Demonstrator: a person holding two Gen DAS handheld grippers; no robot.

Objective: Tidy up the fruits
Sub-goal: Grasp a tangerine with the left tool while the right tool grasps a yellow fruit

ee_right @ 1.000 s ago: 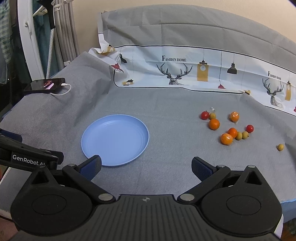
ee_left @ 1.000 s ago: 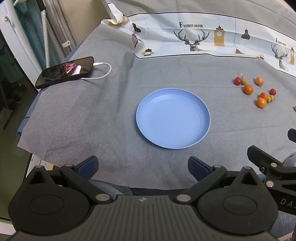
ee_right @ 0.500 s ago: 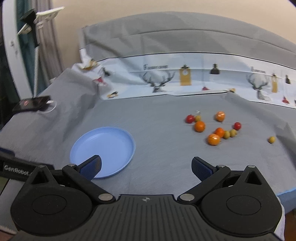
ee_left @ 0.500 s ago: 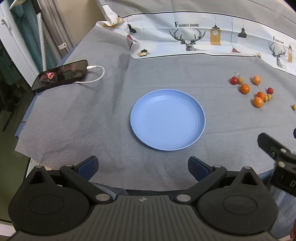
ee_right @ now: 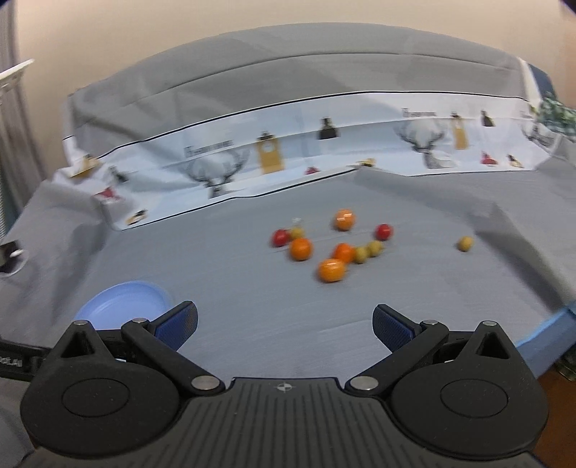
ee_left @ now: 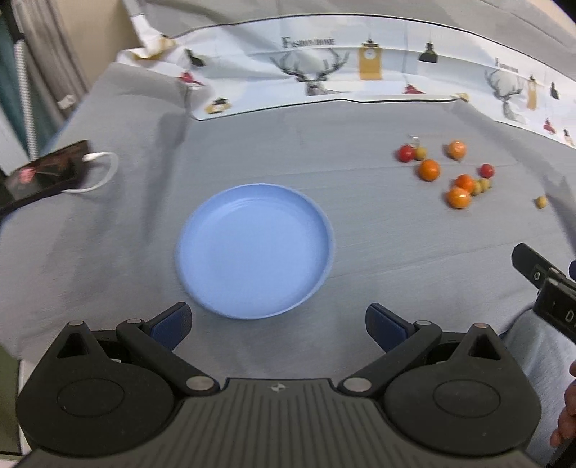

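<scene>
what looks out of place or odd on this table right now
One small yellow-green fruit lies alone, apart from the main fruit cluster. The blue plate holds nothing. Otherwise nothing looks spilled or damaged.

**A room in a home**

We take this for a home, not a lab or shop. A table [ee_left: 360, 230] is draped in a grey cloth [ee_left: 108, 252] that folds up at the far edge to show a print of deer heads, lamps and the words "Fashion Home" [ee_left: 309, 41]. At the table's left edge we see a phone [ee_left: 43, 172] lying with its screen lit and a white cable [ee_left: 100, 172] plugged in. Beyond the far left corner hang curtains [ee_left: 39, 61] against a plain beige wall [ee_right: 180, 21]. Near the middle sits a blue plate [ee_left: 252, 302], with small fruits [ee_left: 428, 170] loose toward the far right corner.
</scene>
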